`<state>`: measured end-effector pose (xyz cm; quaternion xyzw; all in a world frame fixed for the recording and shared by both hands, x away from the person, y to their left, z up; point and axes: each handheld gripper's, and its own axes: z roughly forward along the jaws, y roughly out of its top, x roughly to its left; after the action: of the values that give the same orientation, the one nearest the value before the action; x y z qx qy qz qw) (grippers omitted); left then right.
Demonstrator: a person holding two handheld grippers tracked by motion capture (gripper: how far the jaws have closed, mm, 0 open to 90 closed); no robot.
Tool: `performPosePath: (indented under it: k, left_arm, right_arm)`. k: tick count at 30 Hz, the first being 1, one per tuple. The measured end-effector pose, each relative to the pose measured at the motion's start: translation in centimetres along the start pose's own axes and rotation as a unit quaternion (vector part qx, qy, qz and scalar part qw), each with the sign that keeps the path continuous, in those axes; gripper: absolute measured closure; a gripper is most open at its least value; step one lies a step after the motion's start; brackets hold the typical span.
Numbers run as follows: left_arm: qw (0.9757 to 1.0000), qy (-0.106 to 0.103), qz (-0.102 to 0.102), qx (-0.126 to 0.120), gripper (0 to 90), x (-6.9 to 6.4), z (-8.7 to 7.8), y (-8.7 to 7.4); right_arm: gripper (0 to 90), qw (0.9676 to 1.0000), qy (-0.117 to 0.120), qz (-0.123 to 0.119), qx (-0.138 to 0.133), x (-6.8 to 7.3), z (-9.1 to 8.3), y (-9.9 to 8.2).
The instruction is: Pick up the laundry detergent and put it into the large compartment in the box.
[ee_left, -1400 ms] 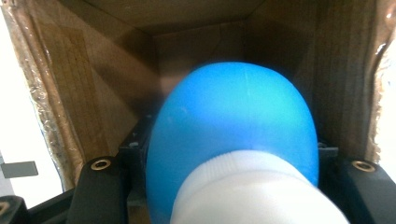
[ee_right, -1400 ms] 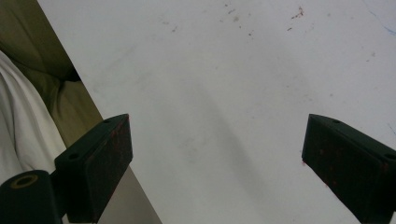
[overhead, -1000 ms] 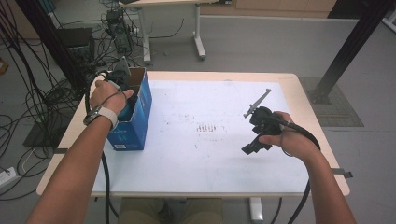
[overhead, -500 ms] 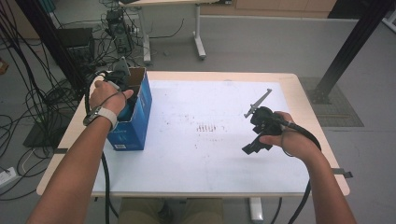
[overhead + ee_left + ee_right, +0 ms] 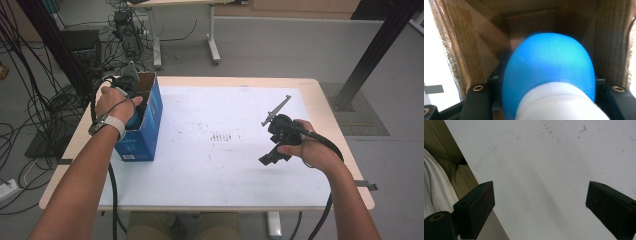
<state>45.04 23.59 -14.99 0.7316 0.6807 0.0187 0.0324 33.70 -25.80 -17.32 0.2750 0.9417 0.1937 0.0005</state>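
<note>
Reaching down into the open blue cardboard box (image 5: pixel 142 127), the left gripper (image 5: pixel 131 95) is seen clenched on a blue bottle (image 5: pixel 549 72) with a white cap (image 5: pixel 560 103). In the left gripper view the bottle is shown pressed between the two black jaws, its rounded blue body pointing into the box and its white cap nearest the camera, with brown cardboard walls on every side. The bottle is thus held inside the box, which stands at the left edge of the counter (image 5: pixel 225 170), upright and open at the top.

Well to the right of the box, the right gripper (image 5: pixel 272 150) is held just above the white counter, far from the box and the bottle. Its jaws are seen spread wide in the right gripper view, with nothing between them but bare, lightly speckled counter surface (image 5: pixel 544 170). The near edge of the counter and the person's clothing are caught at the left of that view.

Compared with the frames from a second and half a second earlier, no difference is found: both hands are kept in the same places, the box is unmoved, and the grip on the bottle is unchanged.
</note>
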Motion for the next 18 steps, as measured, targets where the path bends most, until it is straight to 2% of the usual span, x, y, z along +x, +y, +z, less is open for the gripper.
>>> performPosePath:
  k: [18]
  left_arm:
    - [1.0, 0.0, 0.003, 0.0, 37.8, 0.03, 0.04, -0.06]
  right_arm:
    - [8.5, 1.0, -0.001, -0.001, -0.001, 0.03, -0.1, -0.14]
